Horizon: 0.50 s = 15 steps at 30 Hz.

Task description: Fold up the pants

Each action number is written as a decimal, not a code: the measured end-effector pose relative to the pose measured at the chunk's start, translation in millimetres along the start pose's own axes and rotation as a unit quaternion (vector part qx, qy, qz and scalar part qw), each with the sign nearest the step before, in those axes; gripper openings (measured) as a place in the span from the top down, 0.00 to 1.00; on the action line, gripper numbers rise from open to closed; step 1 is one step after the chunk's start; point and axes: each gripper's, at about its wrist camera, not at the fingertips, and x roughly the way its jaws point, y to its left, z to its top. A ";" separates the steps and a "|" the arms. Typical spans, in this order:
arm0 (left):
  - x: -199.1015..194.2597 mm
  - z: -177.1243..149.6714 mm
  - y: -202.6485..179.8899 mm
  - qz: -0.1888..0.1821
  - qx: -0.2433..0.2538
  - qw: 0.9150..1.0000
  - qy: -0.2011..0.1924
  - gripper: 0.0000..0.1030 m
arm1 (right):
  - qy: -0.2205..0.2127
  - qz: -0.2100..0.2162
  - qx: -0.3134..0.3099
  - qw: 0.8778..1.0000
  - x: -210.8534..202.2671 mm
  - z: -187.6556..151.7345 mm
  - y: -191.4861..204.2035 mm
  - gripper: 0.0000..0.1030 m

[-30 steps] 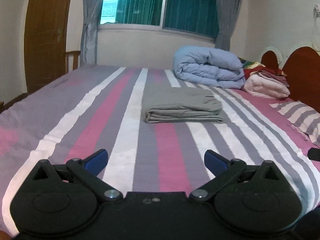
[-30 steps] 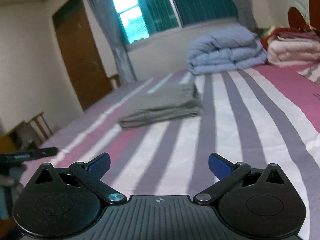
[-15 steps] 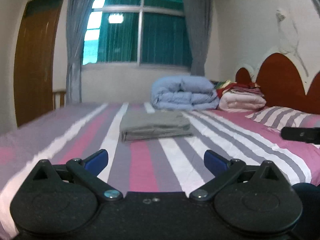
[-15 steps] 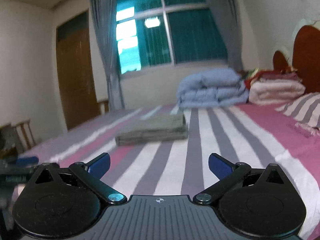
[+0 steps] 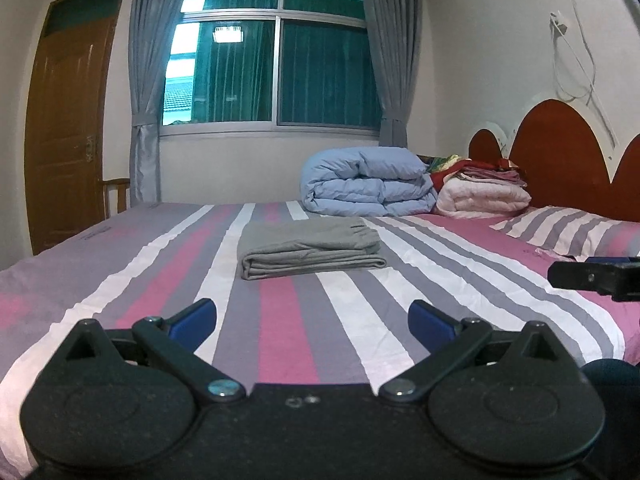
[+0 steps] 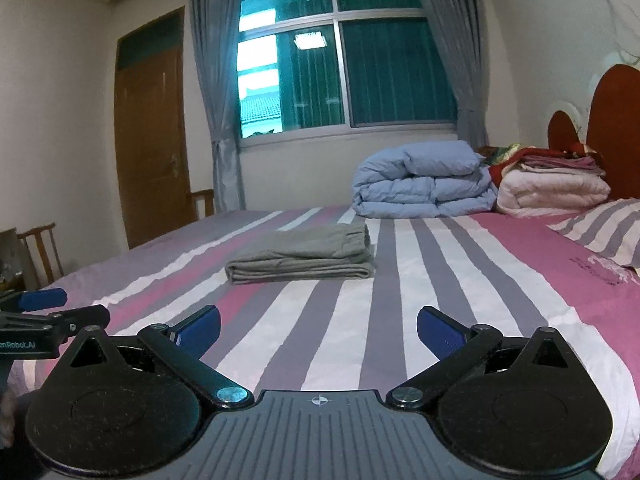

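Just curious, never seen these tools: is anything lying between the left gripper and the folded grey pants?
Nothing: in the left wrist view only bare striped bedsheet separates the open left gripper from the folded grey pants.

A: What's changed?
B: Both views tipped up, level now. Left gripper (image 5: 312,320) & right gripper (image 6: 318,328) pulled back from pants (image 5: 310,250); right one edged into left view.

Dim, sharp, fisheye-bent edges, perhaps ceiling-lit
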 end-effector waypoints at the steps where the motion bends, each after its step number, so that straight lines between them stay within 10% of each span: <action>1: 0.6 -0.2 0.0 0.000 0.000 1.000 0.001 0.06 | 0.001 -0.001 0.004 1.000 1.0 -0.1 -1.3 0.00; 15: -0.1 -0.8 -2.3 -0.001 0.000 1.000 -0.002 0.06 | 0.003 -0.003 0.012 1.000 0.7 -1.2 -6.1 0.00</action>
